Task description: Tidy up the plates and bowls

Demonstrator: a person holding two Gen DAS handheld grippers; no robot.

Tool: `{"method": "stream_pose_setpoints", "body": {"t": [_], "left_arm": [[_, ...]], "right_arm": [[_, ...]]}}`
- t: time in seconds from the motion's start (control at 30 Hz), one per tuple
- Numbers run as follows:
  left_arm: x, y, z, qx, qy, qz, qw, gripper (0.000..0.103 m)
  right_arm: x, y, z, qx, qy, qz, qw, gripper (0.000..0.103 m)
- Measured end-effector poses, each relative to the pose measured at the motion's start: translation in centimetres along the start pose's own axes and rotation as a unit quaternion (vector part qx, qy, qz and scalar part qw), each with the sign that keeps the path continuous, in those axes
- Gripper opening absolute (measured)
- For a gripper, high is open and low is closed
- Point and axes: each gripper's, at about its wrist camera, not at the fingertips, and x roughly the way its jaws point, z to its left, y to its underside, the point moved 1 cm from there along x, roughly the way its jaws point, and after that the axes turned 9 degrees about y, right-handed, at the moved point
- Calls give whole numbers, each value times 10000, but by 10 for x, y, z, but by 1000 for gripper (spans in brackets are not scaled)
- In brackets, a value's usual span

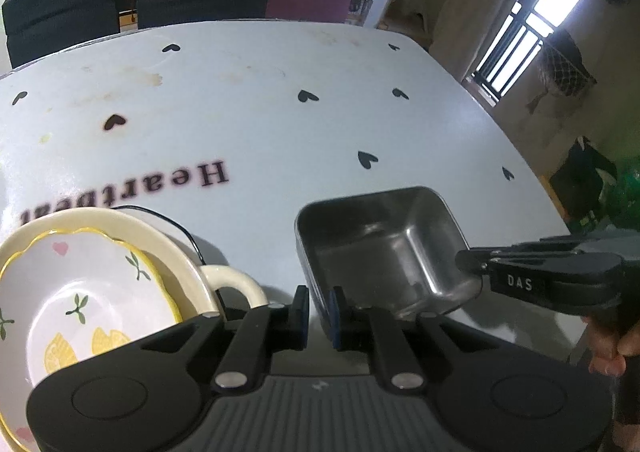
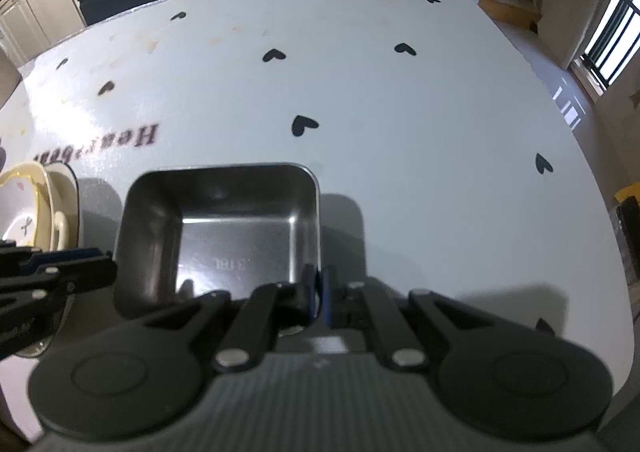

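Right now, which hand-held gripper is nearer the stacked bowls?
Left. The left hand-held gripper sits just beside the bowls, at the steel tin's near-left wall; the right clamps the tin's far side.

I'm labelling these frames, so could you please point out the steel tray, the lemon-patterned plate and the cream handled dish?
steel tray (image 2: pixel 236 228): right wrist view, inner floor.
lemon-patterned plate (image 1: pixel 80 292): left wrist view, painted centre.
cream handled dish (image 1: pixel 234 282): left wrist view, loop handle.
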Motion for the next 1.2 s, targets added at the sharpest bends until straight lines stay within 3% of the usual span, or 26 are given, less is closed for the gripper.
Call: {"method": "stream_pose_setpoints", "body": {"t": [0.8, 0.87, 0.97, 1.03, 1.1, 1.17, 1.2], "left_arm": [[-1, 1, -4, 68, 55, 133, 9999, 13], [-4, 1, -5, 75, 79, 135, 9999, 17], [-9, 3, -8, 129, 60, 120, 9998, 25], [-14, 5, -9, 170, 56, 107, 9998, 35], [-19, 7, -10, 177, 107, 60, 9998, 53], [-25, 8, -10, 195, 276, 39, 9994, 62], [-28, 8, -11, 209, 316, 21, 9993, 74]], "right_arm": [[-10, 1, -14, 315, -257, -88, 9991, 6], [-18, 2, -19, 395, -352, -181, 9984, 8], [-29, 7, -27, 515, -435, -286, 9973, 18], [-36, 10, -29, 546, -454, -364, 9968, 37], [-41, 12, -31, 514, -454, -428, 9967, 53], [-45, 14, -31, 494, -417, -478, 9968, 66], [-47, 15, -30, 484, -379, -497, 9969, 74]]}}
